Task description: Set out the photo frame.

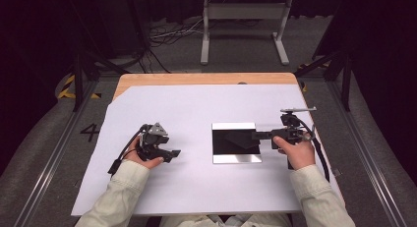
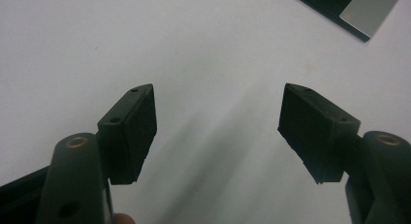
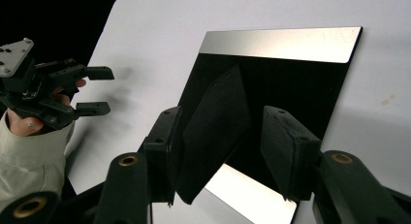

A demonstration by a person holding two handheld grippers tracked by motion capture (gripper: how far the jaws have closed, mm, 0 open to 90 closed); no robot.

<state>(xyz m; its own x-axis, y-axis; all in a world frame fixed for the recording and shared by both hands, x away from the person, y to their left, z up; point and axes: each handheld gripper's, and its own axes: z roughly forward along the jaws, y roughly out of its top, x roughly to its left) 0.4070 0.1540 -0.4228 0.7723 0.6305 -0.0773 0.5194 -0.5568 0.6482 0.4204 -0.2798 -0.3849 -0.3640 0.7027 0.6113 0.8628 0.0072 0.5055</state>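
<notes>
White paper (image 1: 196,187) covers most of the counter (image 1: 206,78), and a strip of light wood shows at the far edge. A flat square plate (image 1: 236,142) lies on the paper, a bit right of the middle. It is black and shiny like a mirror, with silver strips along its far and near edges.

The right hand-held gripper (image 1: 256,135) reaches over the right edge of the plate. In the right gripper view its jaws (image 3: 232,156) are apart with nothing between them, and they hang just above the plate. A dark reflection of one jaw shows in the shiny black part.

The left hand-held gripper (image 1: 174,153) sits well apart from the plate, on the left side of the paper. Its jaws (image 2: 218,132) are wide apart and hold nothing, with bare paper under them. A corner of the plate (image 2: 354,10) peeks in at the top right of the left gripper view.

Nothing lies between either gripper and the plate. Past the counter there is grey floor, a tangle of cables (image 1: 167,38) and a white metal stand (image 1: 243,28).
</notes>
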